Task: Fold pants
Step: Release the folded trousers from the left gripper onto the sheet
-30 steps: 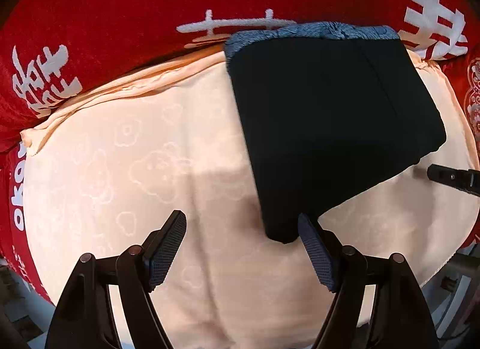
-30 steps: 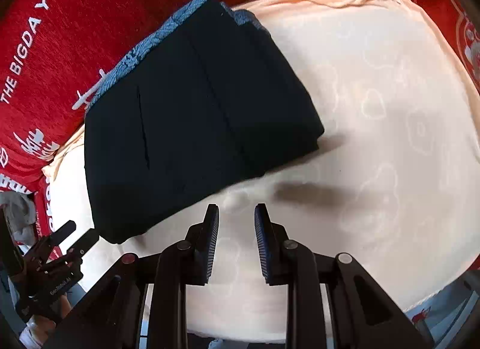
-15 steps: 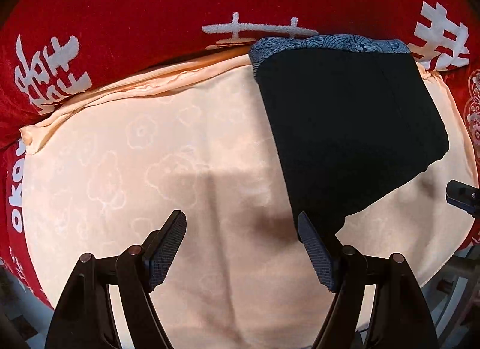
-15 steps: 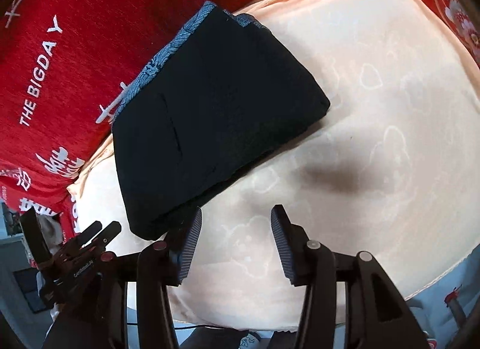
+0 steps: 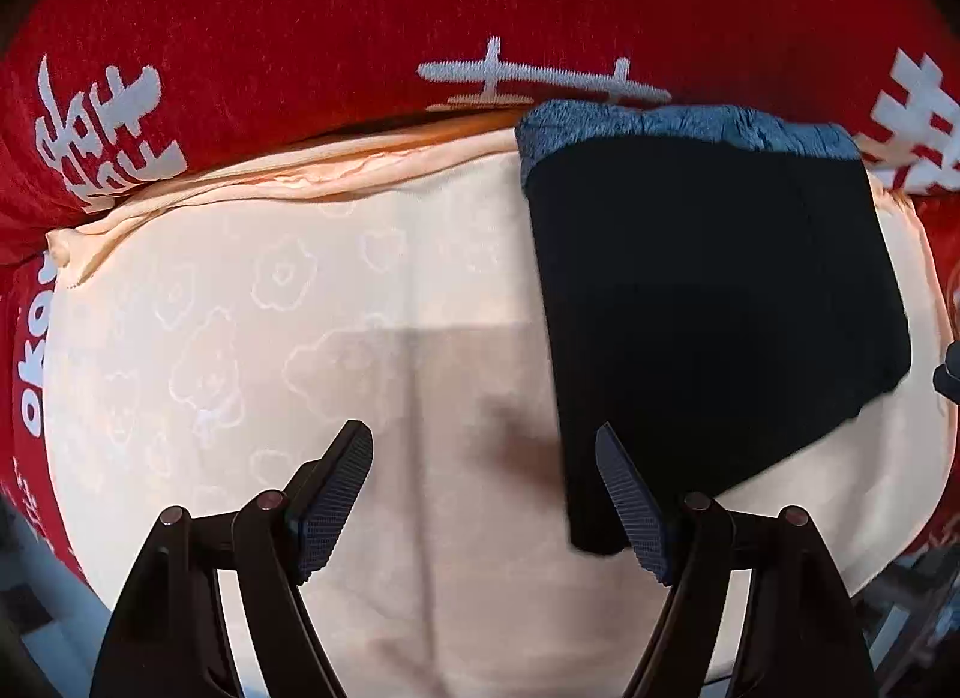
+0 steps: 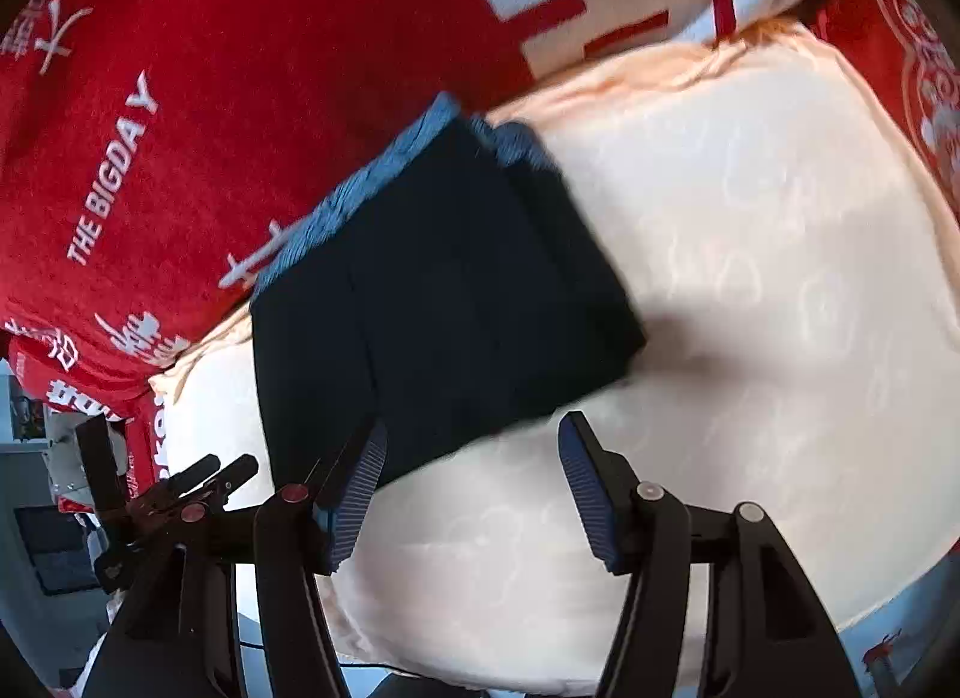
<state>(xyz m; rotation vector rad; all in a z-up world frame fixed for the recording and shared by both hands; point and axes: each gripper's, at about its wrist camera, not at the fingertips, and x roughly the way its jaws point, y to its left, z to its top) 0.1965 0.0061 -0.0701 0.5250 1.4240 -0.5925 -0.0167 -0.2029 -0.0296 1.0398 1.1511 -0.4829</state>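
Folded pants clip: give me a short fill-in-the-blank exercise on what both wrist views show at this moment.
1. The dark pants lie folded on a ____-coloured cloth.
2. The patterned blue waistband sits against the ____ blanket with white lettering.
3. Between the pads of the left hand-held gripper there is ____.
4. The jaws of the right hand-held gripper are opening and hold ____.

Missing words: peach; red; nothing; nothing

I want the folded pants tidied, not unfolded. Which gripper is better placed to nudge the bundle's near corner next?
Probably the left gripper: its open jaws sit right beside the folded pants, at their near corner. The right gripper, jaws opening and empty, faces peach cloth.
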